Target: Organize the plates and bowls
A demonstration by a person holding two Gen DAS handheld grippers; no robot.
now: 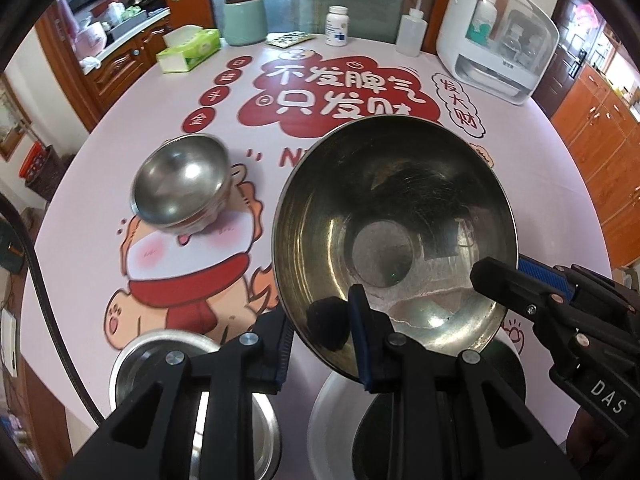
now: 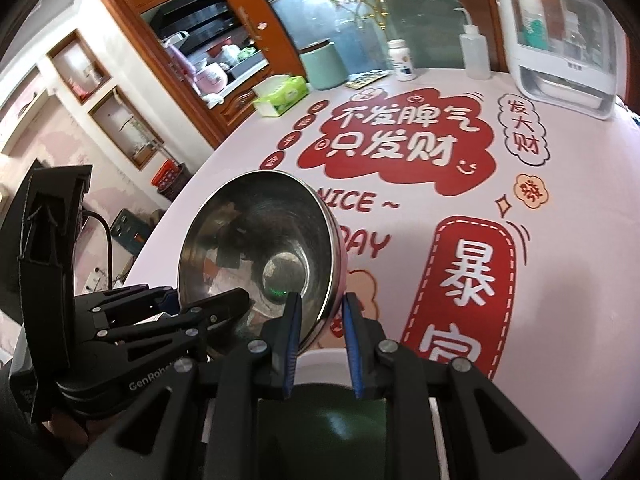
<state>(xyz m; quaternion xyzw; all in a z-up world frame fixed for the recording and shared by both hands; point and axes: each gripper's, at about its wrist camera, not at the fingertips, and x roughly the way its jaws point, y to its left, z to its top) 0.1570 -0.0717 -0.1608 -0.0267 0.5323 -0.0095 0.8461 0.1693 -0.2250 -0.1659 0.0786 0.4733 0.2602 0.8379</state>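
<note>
A large steel bowl (image 1: 394, 240) with a pink outside is held tilted above the pink table (image 1: 120, 152); it also shows in the right wrist view (image 2: 260, 252). My left gripper (image 1: 320, 344) is shut on its near-left rim. My right gripper (image 2: 322, 344) is shut on the opposite rim and shows in the left wrist view (image 1: 520, 280). A smaller stack of steel bowls (image 1: 182, 186) sits on the table to the left. A steel dish (image 1: 192, 400) and a white bowl with a dark inside (image 1: 340, 416) lie below the grippers.
At the table's far edge stand a green canister (image 1: 245, 19), a tissue box (image 1: 188, 50), a pill bottle (image 1: 337, 26), a squeeze bottle (image 1: 410, 34) and a white appliance (image 1: 496, 36). Wooden cabinets (image 1: 600, 140) stand to the right.
</note>
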